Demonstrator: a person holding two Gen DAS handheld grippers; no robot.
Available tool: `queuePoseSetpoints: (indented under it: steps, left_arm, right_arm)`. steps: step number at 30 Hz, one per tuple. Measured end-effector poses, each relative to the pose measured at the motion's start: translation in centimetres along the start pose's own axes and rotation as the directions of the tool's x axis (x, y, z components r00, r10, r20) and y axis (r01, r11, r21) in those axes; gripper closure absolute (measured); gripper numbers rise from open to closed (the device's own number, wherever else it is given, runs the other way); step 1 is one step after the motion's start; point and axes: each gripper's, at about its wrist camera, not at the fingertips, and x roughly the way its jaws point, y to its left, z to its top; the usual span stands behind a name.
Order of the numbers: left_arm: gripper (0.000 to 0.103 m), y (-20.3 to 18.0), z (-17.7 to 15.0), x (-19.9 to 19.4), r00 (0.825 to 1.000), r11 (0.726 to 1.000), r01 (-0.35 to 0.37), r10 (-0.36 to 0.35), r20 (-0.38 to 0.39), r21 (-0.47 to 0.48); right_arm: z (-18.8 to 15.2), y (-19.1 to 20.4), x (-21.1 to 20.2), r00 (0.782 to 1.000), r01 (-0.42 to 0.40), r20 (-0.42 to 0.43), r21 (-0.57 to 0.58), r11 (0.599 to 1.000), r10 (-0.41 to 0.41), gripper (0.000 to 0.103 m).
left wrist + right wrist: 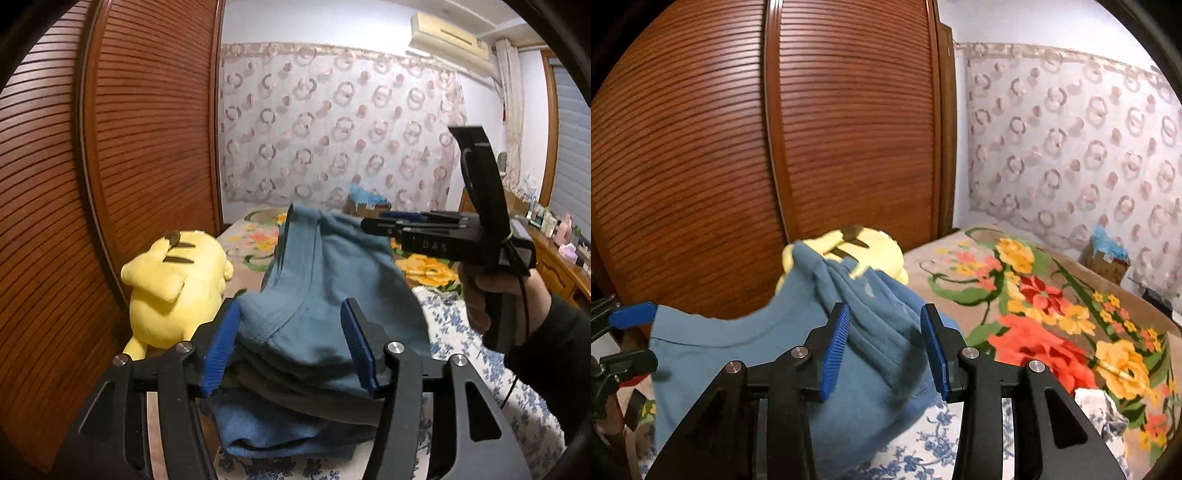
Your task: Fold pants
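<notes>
pants (314,295): blue, bunched in a heap on the bed (461,332), folds loose.
left gripper (291,347): apart, straddling cloth, not pinching.
right gripper (884,347): apart too, probably letting go.
plush (173,288): at 9 o'clock, beside the pants.

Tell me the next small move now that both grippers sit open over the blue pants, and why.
Probably draw both grippers straight back. The left gripper and right gripper stand open around the folded blue cotton pants, pads not pressing, so the fabric seems released; backing out avoids snagging the fold or nudging the yellow plush toy beside it.
</notes>
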Motion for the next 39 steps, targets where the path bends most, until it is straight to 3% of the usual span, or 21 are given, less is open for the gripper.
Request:
queuePoseSetpoints:
  steps: [9, 15, 31, 37, 39]
  left_arm:
    - [0.042, 0.8, -1.3, 2.0, 0.997, 0.999, -0.042, 0.041, -0.071, -0.009]
    - [0.041, 0.9, -1.5, 2.2, 0.996, 0.999, -0.049, 0.049, -0.08, -0.006]
    - [0.041, -0.1, -2.1, -3.9, 0.999, 0.999, -0.04, 0.04, -0.029, 0.011]
    - [0.023, -0.2, -2.1, -6.6, 1.0, 1.0, -0.018, 0.018, 0.01, 0.009]
    - [0.021, -0.1, -2.1, -7.4, 1.0, 1.0, -0.015, 0.015, 0.016, 0.011]
  right_arm:
    - [0.3, -1.1, 3.0, 0.998, 0.022, -0.059, 0.042, 0.999, -0.019, 0.061]
    - [0.4, -1.2, 2.3, 0.999, 0.02, -0.038, 0.065, 0.998, -0.018, 0.06]
    - [-1.8, 3.8, -6.8, 1.0, 0.012, 0.007, 0.08, 0.997, -0.013, 0.059]
    - [-2.8, 5.3, -10.2, 0.999, 0.026, 0.021, 0.093, 0.995, -0.028, 0.057]
    - [-3.0, 5.8, -11.0, 0.999, 0.034, 0.018, 0.093, 0.995, -0.035, 0.056]
